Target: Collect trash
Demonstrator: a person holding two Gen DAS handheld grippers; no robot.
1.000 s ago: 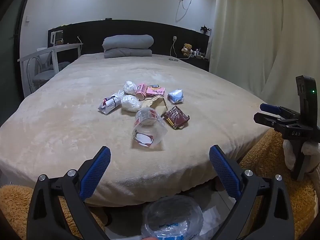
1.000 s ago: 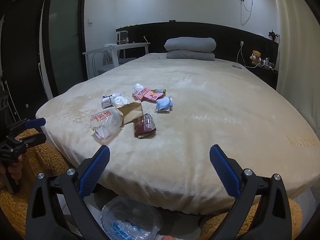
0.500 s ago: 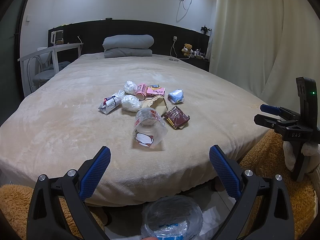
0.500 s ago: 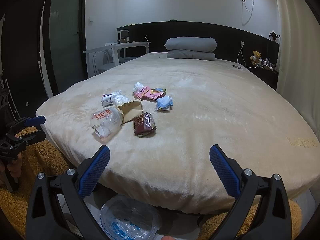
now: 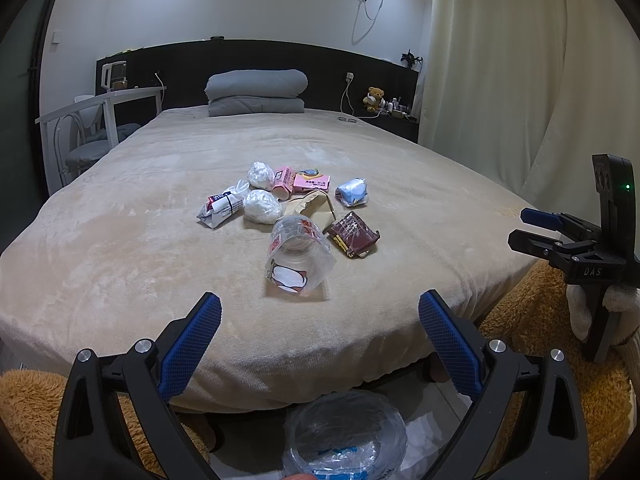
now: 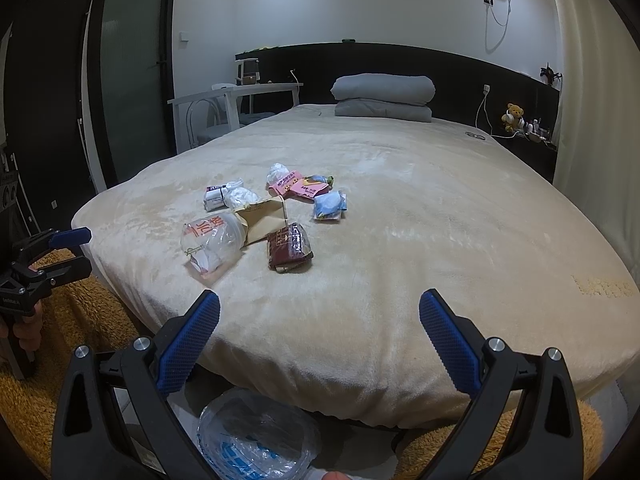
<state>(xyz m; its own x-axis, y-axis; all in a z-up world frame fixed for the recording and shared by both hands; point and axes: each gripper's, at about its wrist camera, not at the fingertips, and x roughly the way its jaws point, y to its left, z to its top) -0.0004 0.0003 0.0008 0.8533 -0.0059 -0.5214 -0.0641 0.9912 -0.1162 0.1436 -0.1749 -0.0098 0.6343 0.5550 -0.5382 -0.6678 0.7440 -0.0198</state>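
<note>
Beige plush bedding covers the bed [image 5: 120, 248] ahead of me, and the trash sits in a loose cluster near its middle, toward the foot end. Nearest to me lies a crushed clear plastic cup [image 5: 297, 258] on its side, mouth toward my left camera. Just right of it is a dark brown wrapper [image 5: 353, 235], and behind both a torn brown paper bag [image 6: 262, 218]. Further back I see two white crumpled tissue balls [image 5: 262, 206], a small white carton with dark print [image 5: 219, 209], a pink carton [image 5: 283, 180] touching a pink packet [image 5: 312, 182], and a blue and white packet [image 5: 352, 193] off to the right.

My left gripper [image 5: 320, 340] hovers off the foot of the bed, its blue-padded fingers spread wide with nothing between them. My right gripper [image 6: 320, 336] does the same further right, jaws wide apart and empty. Each shows in the other's camera at the frame edge, low beside the mattress.

Below both grippers, on the floor at the foot of the bed, stands a bin lined with a clear bag [image 5: 346, 436] with blue print. Orange shaggy rug [image 6: 80, 320] lies either side of it. Folded grey bedding [image 5: 256, 92] rests against the dark headboard [image 5: 328, 64].
</note>
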